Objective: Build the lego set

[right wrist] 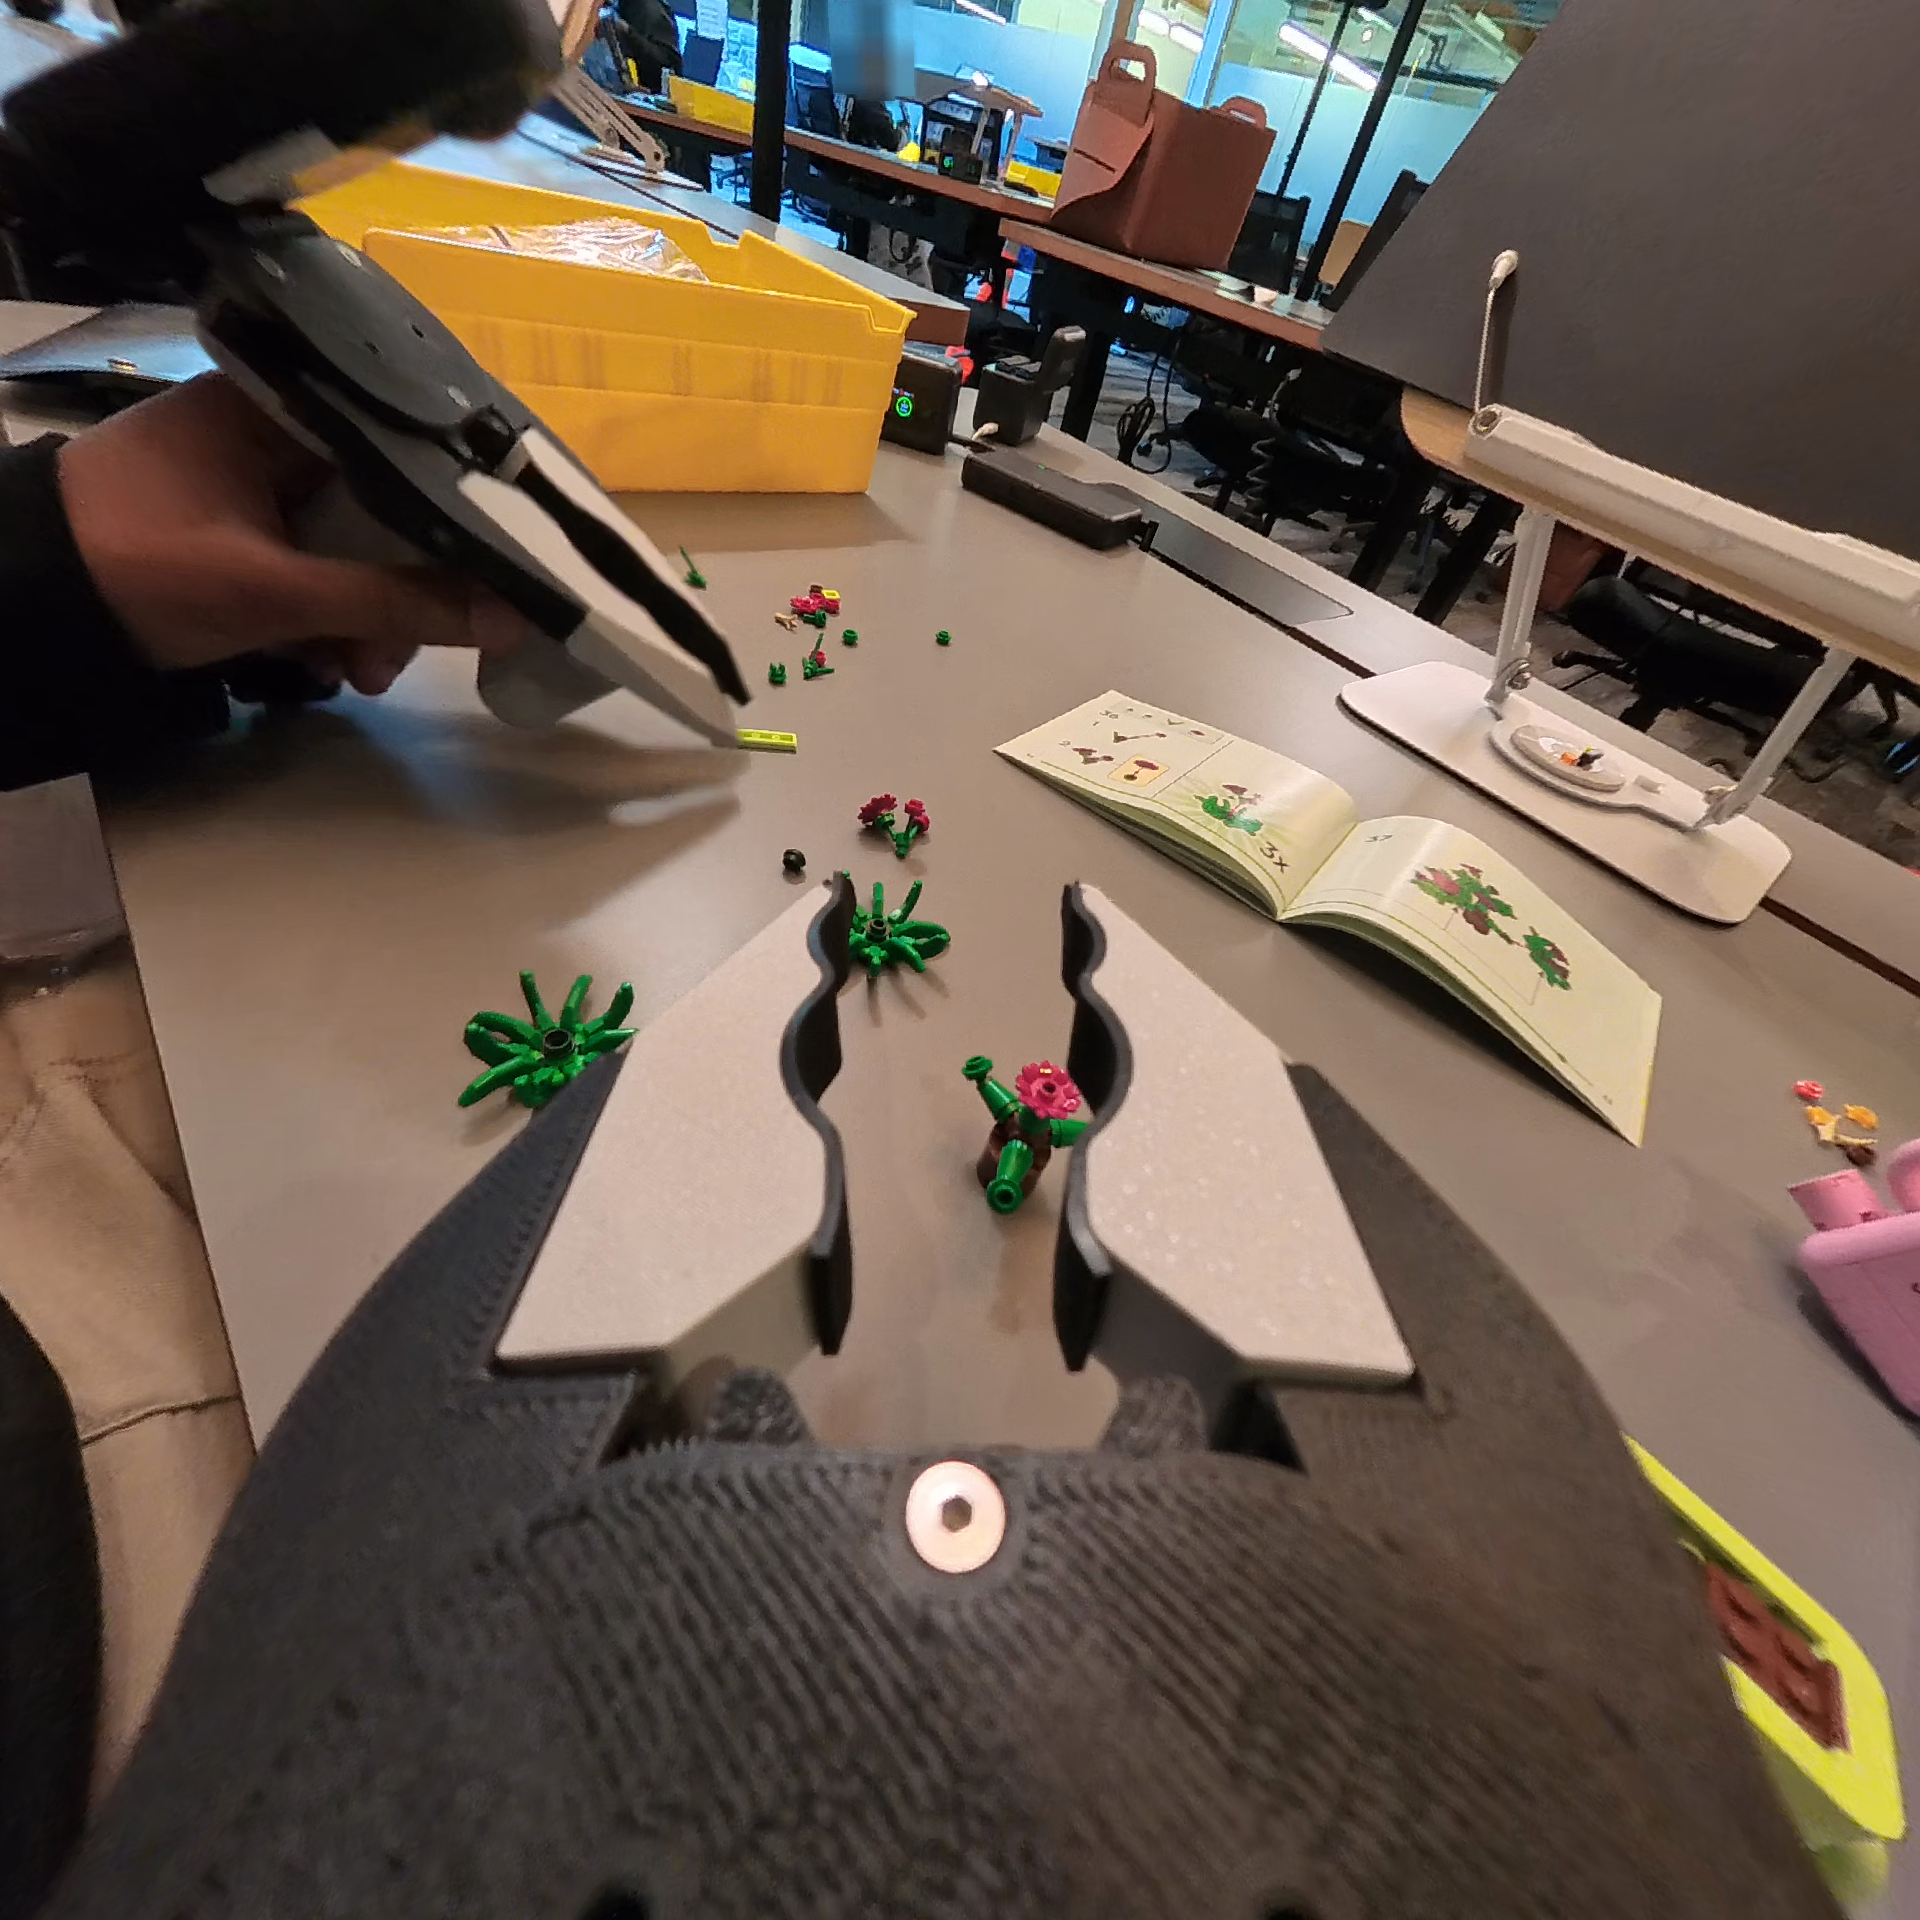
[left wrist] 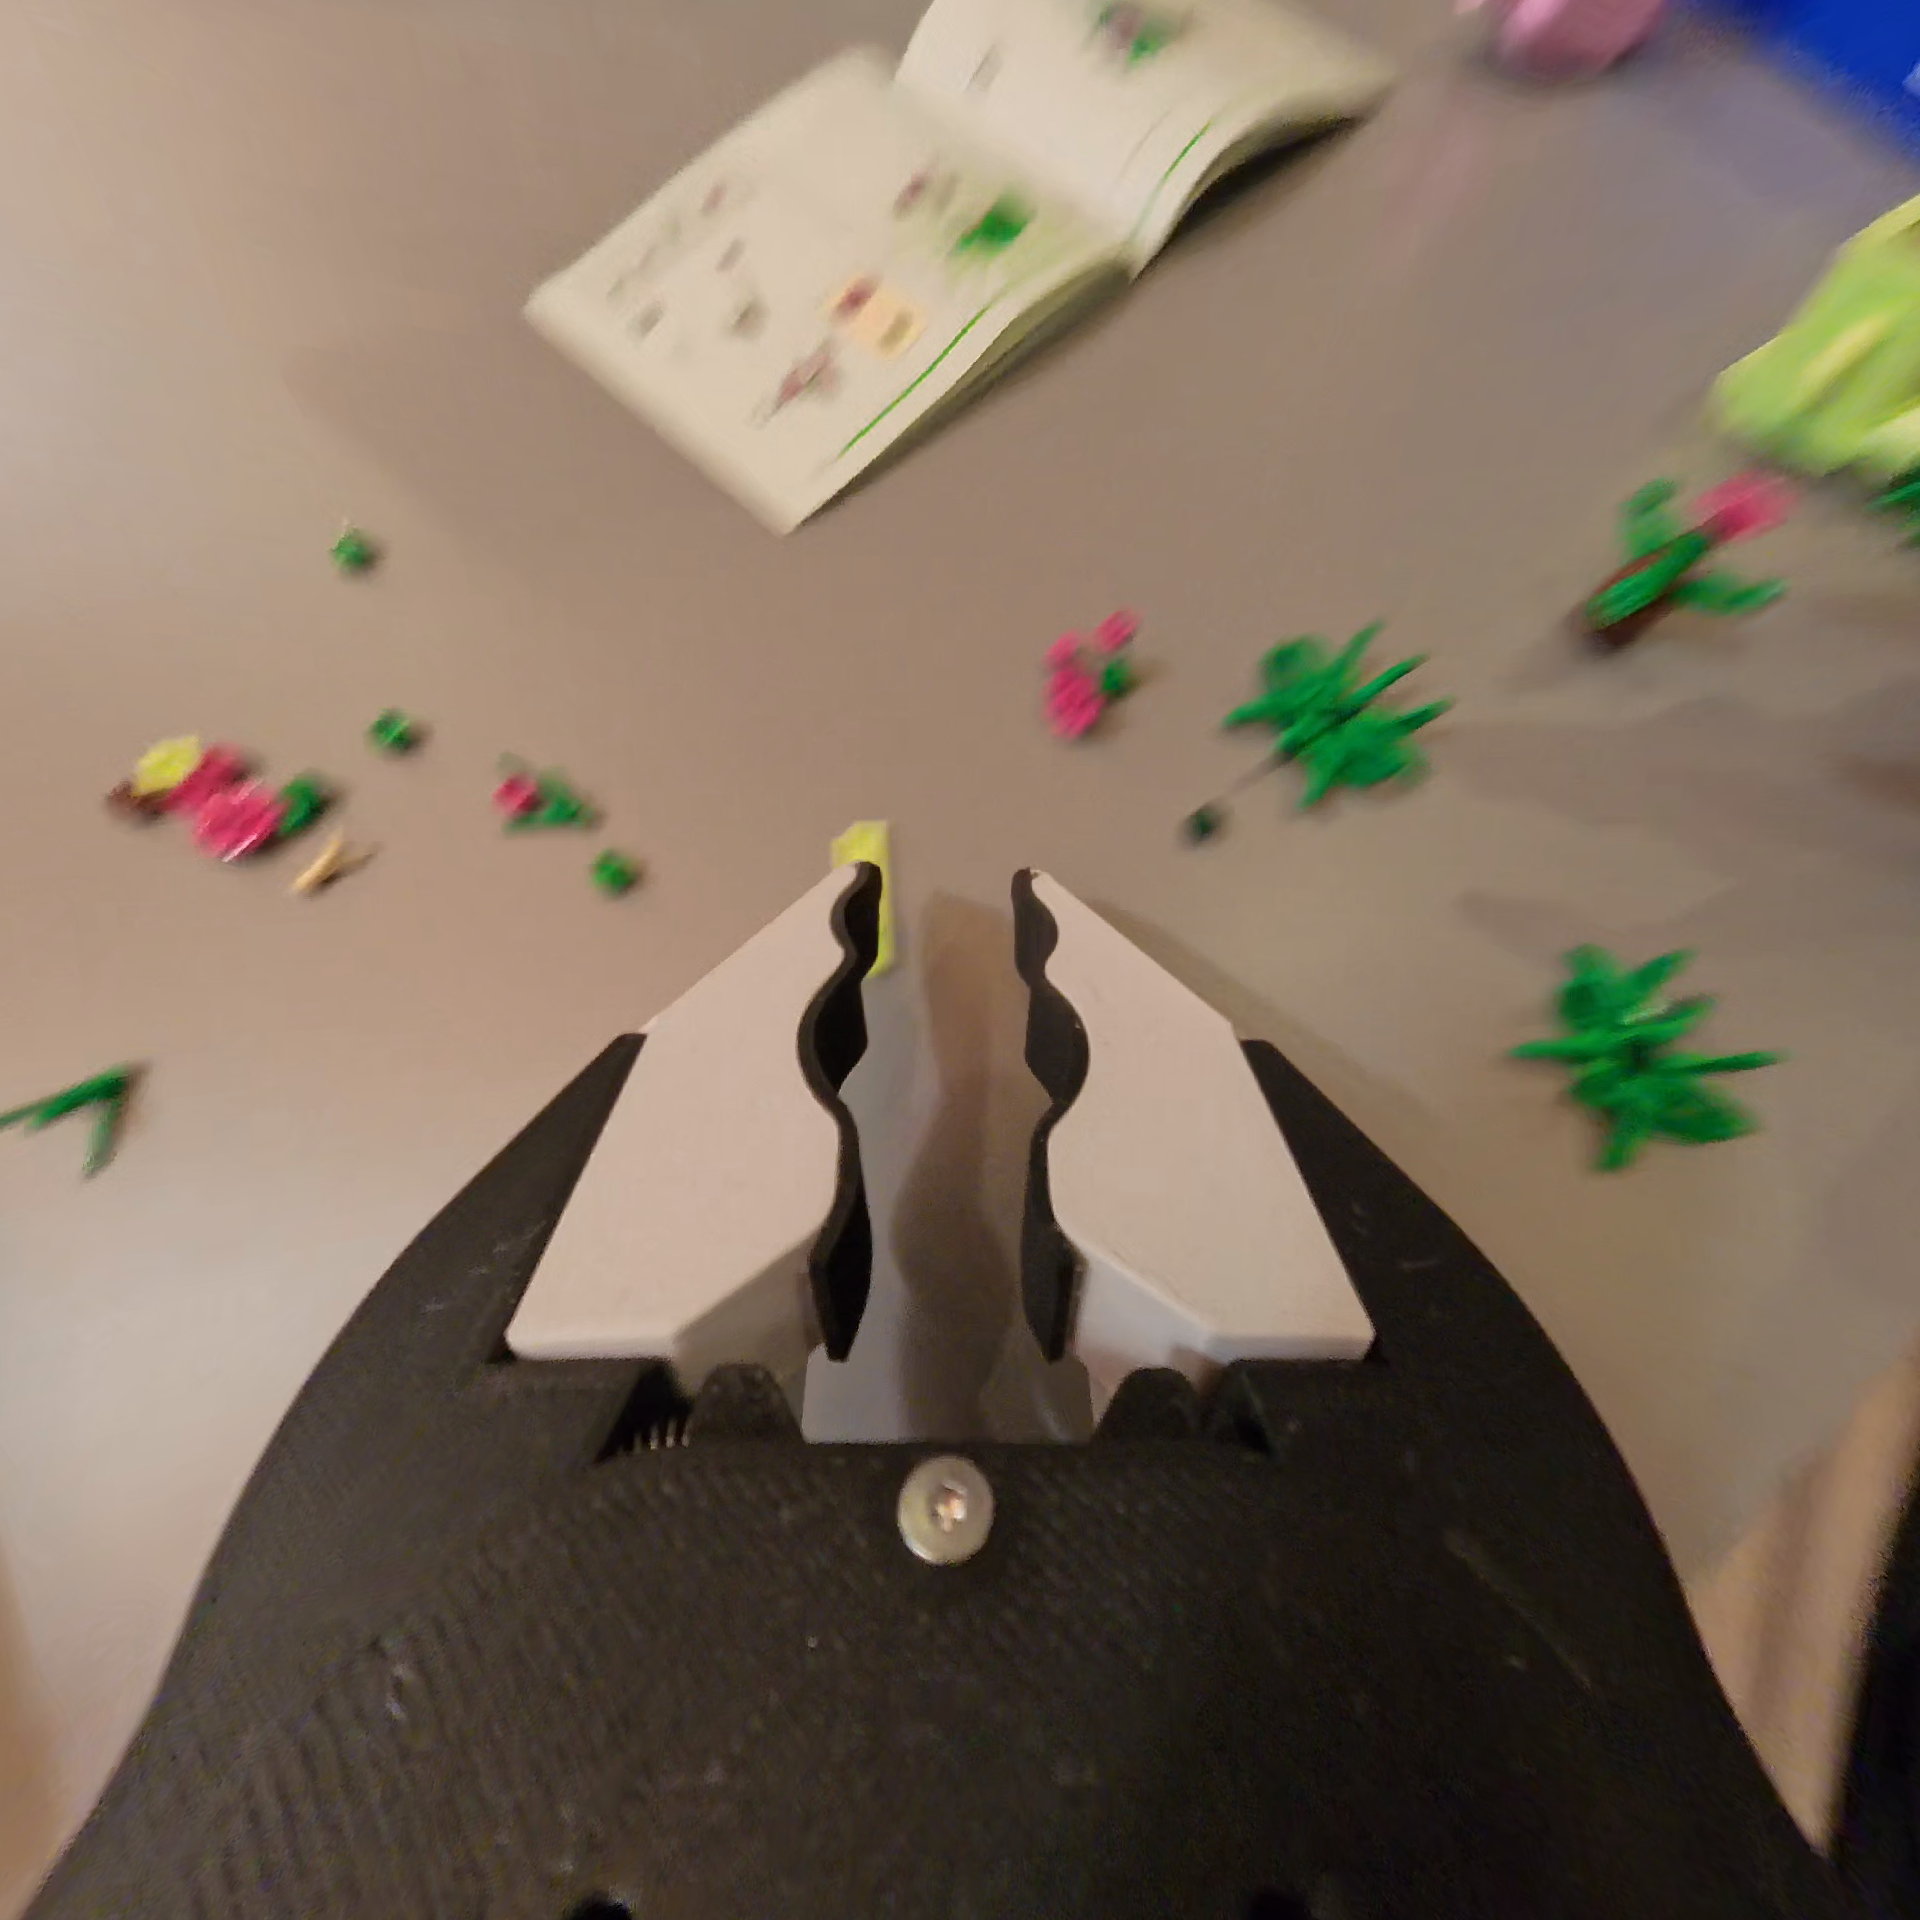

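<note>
Left gripper (left wrist: 945,883), jaws apart, should square up on the lime plate (left wrist: 871,894) at its 11 o'clock; right gripper (right wrist: 951,904) gapes empty.

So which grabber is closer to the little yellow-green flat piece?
Left. The left gripper has its tips right at the yellow-green flat piece. The right gripper is farther back, open around a small flower stem.
</note>
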{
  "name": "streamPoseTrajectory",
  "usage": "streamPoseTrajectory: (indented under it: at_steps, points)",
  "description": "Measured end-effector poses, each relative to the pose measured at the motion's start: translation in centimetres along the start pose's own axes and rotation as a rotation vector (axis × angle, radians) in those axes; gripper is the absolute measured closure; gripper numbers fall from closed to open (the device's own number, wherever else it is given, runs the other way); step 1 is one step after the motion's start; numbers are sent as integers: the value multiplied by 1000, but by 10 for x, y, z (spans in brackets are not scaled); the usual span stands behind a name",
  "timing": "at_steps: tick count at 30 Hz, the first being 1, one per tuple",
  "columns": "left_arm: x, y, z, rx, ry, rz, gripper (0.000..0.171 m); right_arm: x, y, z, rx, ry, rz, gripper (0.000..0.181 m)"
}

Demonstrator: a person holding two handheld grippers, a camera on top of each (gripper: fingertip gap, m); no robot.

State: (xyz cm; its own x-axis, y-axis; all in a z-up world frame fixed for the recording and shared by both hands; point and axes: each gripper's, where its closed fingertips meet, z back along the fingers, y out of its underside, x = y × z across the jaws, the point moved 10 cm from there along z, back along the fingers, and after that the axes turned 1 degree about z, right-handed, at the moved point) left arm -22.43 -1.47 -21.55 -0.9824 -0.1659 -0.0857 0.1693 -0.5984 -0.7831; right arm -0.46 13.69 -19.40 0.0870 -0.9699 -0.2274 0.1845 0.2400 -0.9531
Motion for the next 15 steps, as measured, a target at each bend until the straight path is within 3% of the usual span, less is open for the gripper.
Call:
streamPoseTrajectory:
  at_steps: [3,8,15]
  points:
    - [-13,-11,-10,-8,64,3,146,0,0,-1,12,-9,-7,141]
    - [-17,-17,-29,26,64,-33,157,0,0,-1,8,-7,-6,141]
    - [-21,-22,-40,57,69,-52,155,-1,0,-1,7,-7,-6,141]
